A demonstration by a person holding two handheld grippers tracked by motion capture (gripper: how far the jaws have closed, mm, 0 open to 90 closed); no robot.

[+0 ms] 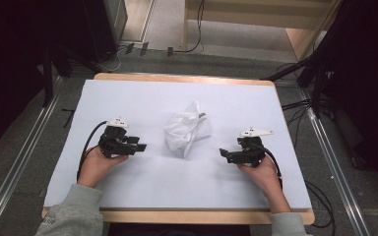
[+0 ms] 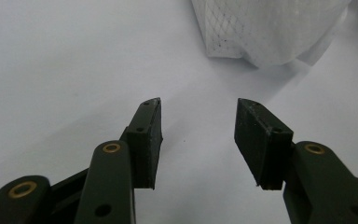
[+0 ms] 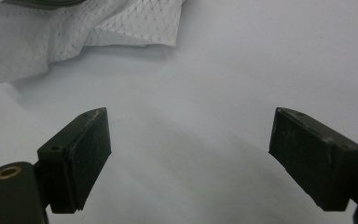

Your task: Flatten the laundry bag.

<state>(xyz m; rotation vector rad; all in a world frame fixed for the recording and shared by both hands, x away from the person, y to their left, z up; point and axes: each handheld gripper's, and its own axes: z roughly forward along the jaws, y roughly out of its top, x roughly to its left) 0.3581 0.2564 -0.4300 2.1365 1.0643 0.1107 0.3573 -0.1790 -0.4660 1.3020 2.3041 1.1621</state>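
A crumpled white mesh cloth (image 1: 187,132) lies in a heap near the middle of the white table (image 1: 177,187). My left gripper (image 1: 140,146) rests on the table to the cloth's left, jaws open and pointing toward it, nothing between them. In the left gripper view the gripper (image 2: 198,105) is open over bare table, with the cloth (image 2: 261,28) ahead. My right gripper (image 1: 224,154) lies to the cloth's right, pointing left. In the right gripper view its jaws (image 3: 189,114) stand wide apart and empty, the cloth (image 3: 74,28) at upper left.
The white sheet covers a wooden table with its edge (image 1: 177,216) near the person. Metal floor rails (image 1: 24,147) run along both sides. Cables (image 1: 320,191) lie on the floor at right. A wooden bench frame (image 1: 256,19) stands beyond the table.
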